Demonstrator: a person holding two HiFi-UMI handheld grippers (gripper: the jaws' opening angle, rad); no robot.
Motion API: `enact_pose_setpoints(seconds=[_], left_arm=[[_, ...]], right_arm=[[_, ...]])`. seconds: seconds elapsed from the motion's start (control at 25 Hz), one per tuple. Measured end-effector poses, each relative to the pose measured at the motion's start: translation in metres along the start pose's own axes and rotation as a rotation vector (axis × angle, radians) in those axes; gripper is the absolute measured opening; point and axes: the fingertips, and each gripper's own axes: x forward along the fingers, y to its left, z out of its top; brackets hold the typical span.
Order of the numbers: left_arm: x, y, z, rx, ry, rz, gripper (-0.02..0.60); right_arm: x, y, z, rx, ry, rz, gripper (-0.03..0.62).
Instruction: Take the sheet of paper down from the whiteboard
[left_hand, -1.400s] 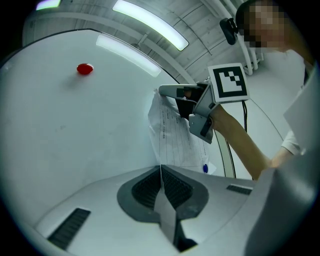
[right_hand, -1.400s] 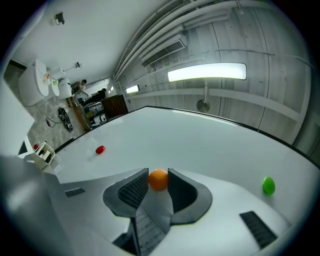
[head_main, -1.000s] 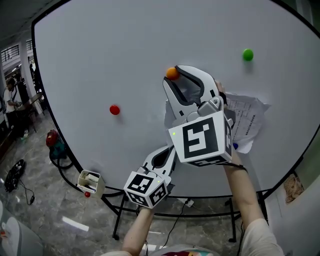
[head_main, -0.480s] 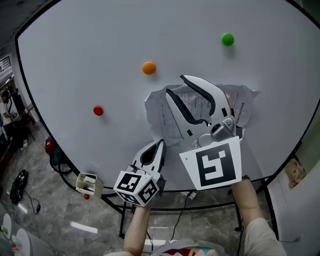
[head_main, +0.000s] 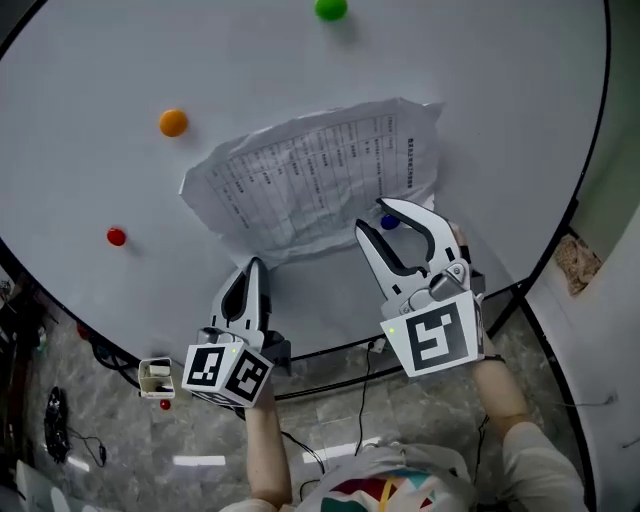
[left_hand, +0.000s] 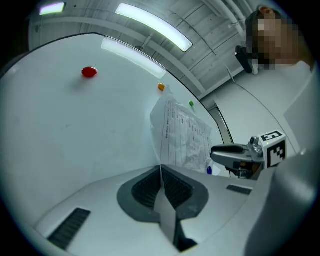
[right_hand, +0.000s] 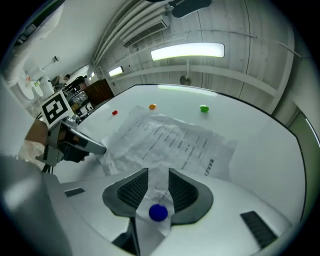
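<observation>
Now left tool (left_hand: 161, 169) pinches paper (left_hand: 182, 135); right tool (right_hand: 158, 174) spread around magnet (right_hand: 159, 212).

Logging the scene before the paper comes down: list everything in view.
whiteboard: one, white, fills the view
paper: one, white, printed, creased, on whiteboard
green magnet: one, top edge
orange magnet: one, left of paper
red magnet: one, lower left
blue magnet: one, paper's lower right corner
box: one, pale, whiteboard's lower left edge
left gripper: one, white, shut on paper's lower edge
right gripper: one, white, open around blue magnet
</observation>
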Motion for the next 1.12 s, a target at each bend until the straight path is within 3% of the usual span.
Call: enact_pose_setpoints(seconds=[0.32, 0.72, 0.84, 1.12], left_arm=[[-0.01, -0.003, 0.0, -0.007, -0.011, 0.001, 0.046], [-0.008, 0.001, -0.006, -0.03, -0.009, 0.012, 0.046], [-0.01, -0.002, -0.004, -0.005, -0.012, 0.013, 0.044], [-0.007, -0.001, -0.012, 0.011, 0.033, 0.078, 0.044]], right_arm=[[-0.01, 0.006, -0.047, 0.037, 0.121, -0.013, 0.13], [0.0, 0.006, -0.059, 0.031, 0.142, 0.006, 0.13], [-0.006, 0.001, -0.06, 0.028, 0.139, -0.011, 0.13], [-0.012, -0.031, -0.076, 0.08, 0.134, -0.01, 0.13]])
